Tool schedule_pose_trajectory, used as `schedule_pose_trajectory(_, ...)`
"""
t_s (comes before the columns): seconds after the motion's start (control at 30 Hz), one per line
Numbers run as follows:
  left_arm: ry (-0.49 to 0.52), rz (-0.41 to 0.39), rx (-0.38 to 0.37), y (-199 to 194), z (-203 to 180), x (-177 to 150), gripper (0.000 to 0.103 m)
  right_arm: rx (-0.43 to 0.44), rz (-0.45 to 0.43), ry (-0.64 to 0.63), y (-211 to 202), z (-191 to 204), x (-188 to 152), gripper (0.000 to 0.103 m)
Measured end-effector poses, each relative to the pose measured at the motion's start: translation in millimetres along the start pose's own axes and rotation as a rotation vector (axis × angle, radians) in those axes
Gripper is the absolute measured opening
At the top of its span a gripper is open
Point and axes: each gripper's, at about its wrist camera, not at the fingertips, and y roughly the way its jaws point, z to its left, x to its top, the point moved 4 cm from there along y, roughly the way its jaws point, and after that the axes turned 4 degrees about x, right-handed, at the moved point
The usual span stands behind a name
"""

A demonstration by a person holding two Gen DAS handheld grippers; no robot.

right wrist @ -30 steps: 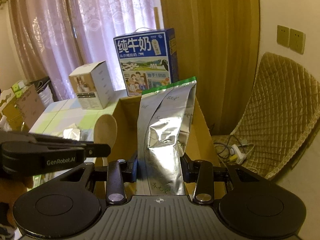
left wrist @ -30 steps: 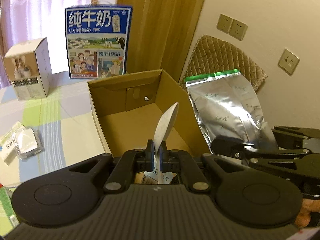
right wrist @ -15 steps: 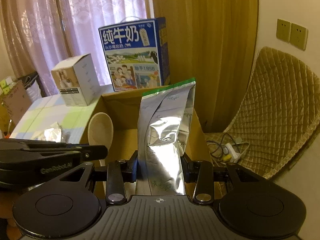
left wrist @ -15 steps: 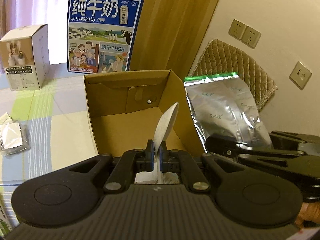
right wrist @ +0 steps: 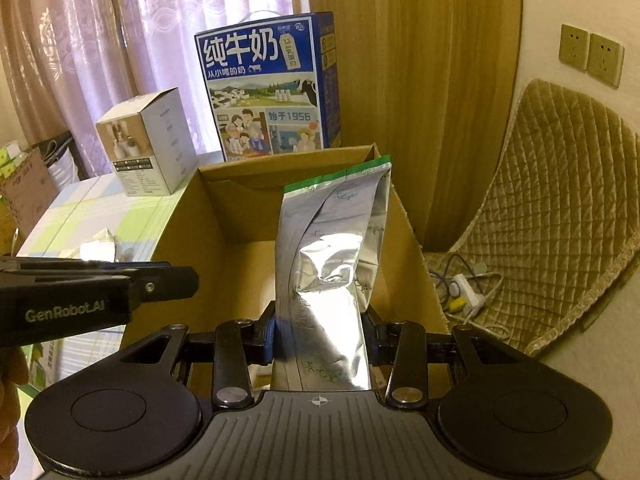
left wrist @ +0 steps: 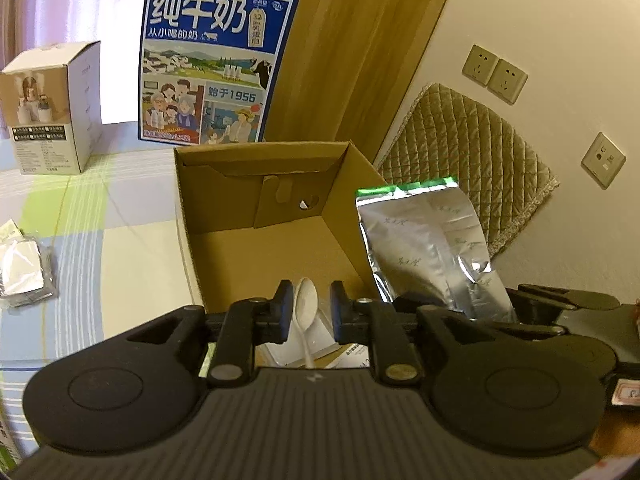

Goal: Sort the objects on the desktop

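Observation:
An open brown cardboard box (left wrist: 224, 184) stands on the table, also seen in the right wrist view (right wrist: 240, 208). My left gripper (left wrist: 307, 312) is open over the box's near end. A white spoon (left wrist: 306, 308) lies loose between its jaws, lower in the box, on white packets. My right gripper (right wrist: 322, 332) is shut on a silver foil pouch with a green top edge (right wrist: 332, 248) and holds it upright over the box's right side. The pouch also shows in the left wrist view (left wrist: 424, 240). The left gripper shows from the side in the right wrist view (right wrist: 176, 284).
A blue milk carton box (left wrist: 212, 64) stands behind the cardboard box. A small white product box (left wrist: 48, 108) stands at the back left. Clear-wrapped white packets (left wrist: 24, 268) lie on the checked tablecloth at left. A quilted chair (right wrist: 560, 208) and a power strip (right wrist: 464, 288) are right.
My left gripper has opened and let go of the spoon, which has dropped from upright to low in the box. Both grippers have moved closer over the box. The right still holds the pouch.

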Motion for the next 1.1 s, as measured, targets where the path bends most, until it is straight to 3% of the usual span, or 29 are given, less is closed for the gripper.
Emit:
schedule_pose_trajectory(0.2, 0.002, 0.005, 0.025, -6.4, 9.6, -5.9, 0.014, 0.009, -0.006, 0.002, -0.3, 2.2, 2.0, 0.038)
schedule_pose_trajectory(0.33, 0.002, 0.005, 0.034, -11.9, 14.4, -10.6, 0.015, 0.028, -0.039, 0.001, -5.8, 6.0, 5.0, 0.053)
schedule_pose_trajectory(0.53, 0.007, 0.008, 0.039, -20.4, 16.0, -15.0, 0.017, 0.020, -0.061, 0.009, -20.1, 10.0, 7.6, 0.057)
schedule_pose_trajectory(0.63, 0.003, 0.007, 0.041, -27.2, 17.9, -17.4, 0.018, 0.018, -0.068, 0.015, -32.3, 13.5, 2.9, 0.063)
schedule_pose_trajectory(0.83, 0.022, -0.003, 0.064, -57.1, 25.2, -32.3, 0.036, 0.048, -0.104, 0.065, -75.9, 30.5, -24.7, 0.086)
schedule_pose_trajectory(1.03, 0.059, -0.014, 0.117, -104.5, 37.4, -65.8, 0.060, 0.100, -0.094, 0.090, -109.8, 59.4, -67.6, 0.093)
schedule_pose_trajectory(1.1, 0.067, -0.010, 0.132, -121.3, 41.3, -78.9, 0.076, 0.108, -0.089, 0.066, -119.8, 72.3, -78.9, 0.094)
